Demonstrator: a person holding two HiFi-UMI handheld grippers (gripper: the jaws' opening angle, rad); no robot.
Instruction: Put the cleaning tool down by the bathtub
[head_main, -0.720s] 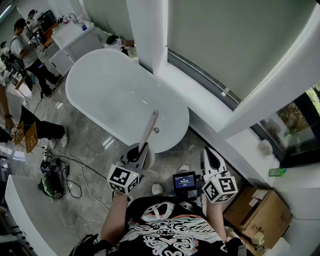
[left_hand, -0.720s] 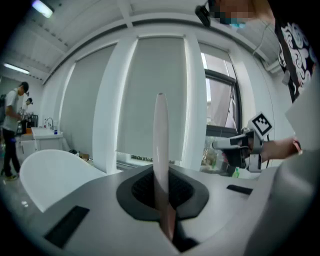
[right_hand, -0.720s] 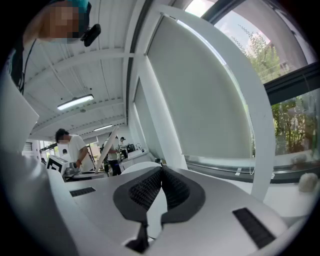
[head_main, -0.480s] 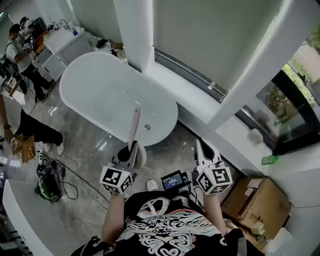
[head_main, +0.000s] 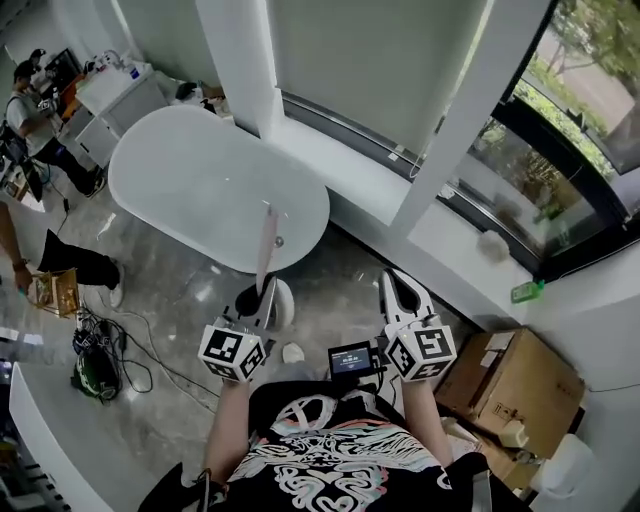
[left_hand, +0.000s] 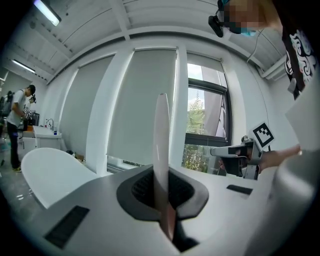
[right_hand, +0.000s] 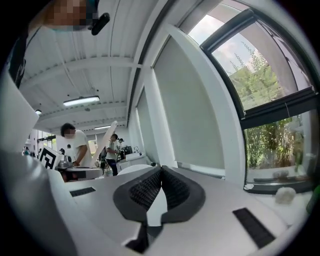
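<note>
1. Carrying step: the left claw (left_hand: 162, 195) is clamped on the pale handle of the cleaning tool (head_main: 267, 240). The tool is held off the ground and juts forward toward the near end of the bathtub (head_main: 190, 170).
2. The right claw (right_hand: 159, 187) is pressed together with nothing in it.
3. Next, as I judge it, the tool should be lowered to the grey floor (head_main: 190, 300) just beside the bathtub and then released.
4. Writing: only square markers show on the claw cubes. Anything on the small screen (head_main: 351, 359) or the cardboard box (head_main: 520, 390) is too small to read.
</note>
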